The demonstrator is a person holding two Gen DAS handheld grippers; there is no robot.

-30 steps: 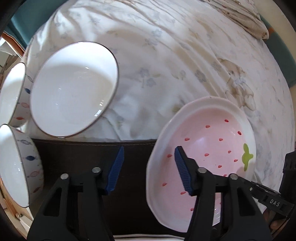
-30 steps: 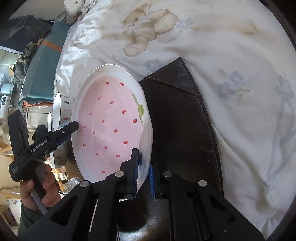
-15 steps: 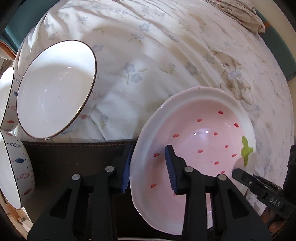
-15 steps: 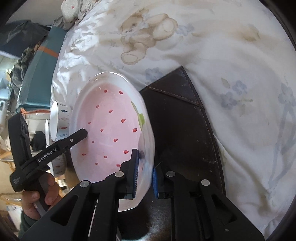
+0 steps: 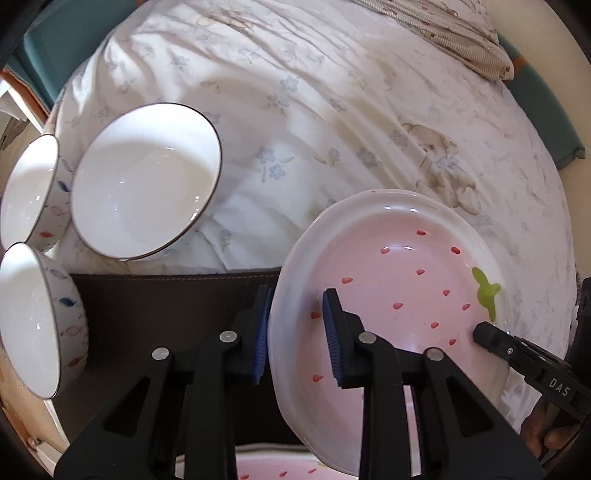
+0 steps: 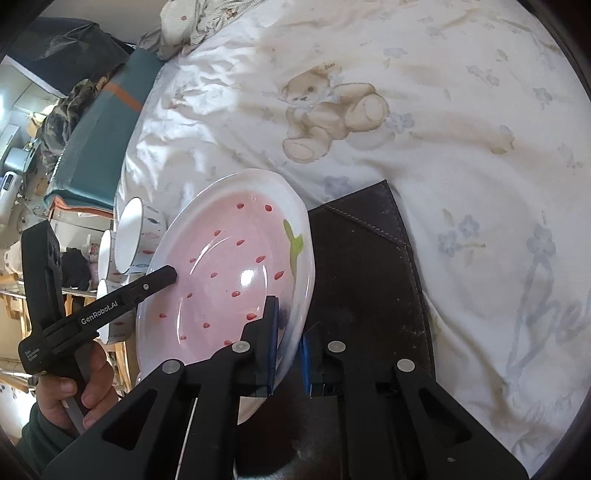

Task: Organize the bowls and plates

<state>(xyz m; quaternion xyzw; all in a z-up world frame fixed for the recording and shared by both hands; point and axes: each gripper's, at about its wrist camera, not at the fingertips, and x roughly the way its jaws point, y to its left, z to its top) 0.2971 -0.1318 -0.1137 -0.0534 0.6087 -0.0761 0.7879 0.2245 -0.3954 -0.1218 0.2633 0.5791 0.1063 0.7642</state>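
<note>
A pink strawberry plate with red seeds and a green leaf is held tilted above a dark brown mat. My left gripper is shut on its left rim. My right gripper is shut on the opposite rim of the same plate. A large white bowl and two small patterned bowls stand to the left. The rim of another pink plate shows at the bottom edge, under the left gripper.
The mat lies on a white bedsheet with bears and flowers. A teal box and clutter stand beyond the bed's edge. A folded cloth lies at the far side.
My left gripper has closed from wide open onto the plate's left rim. The plate has lifted and tilted while the right gripper kept its hold.
</note>
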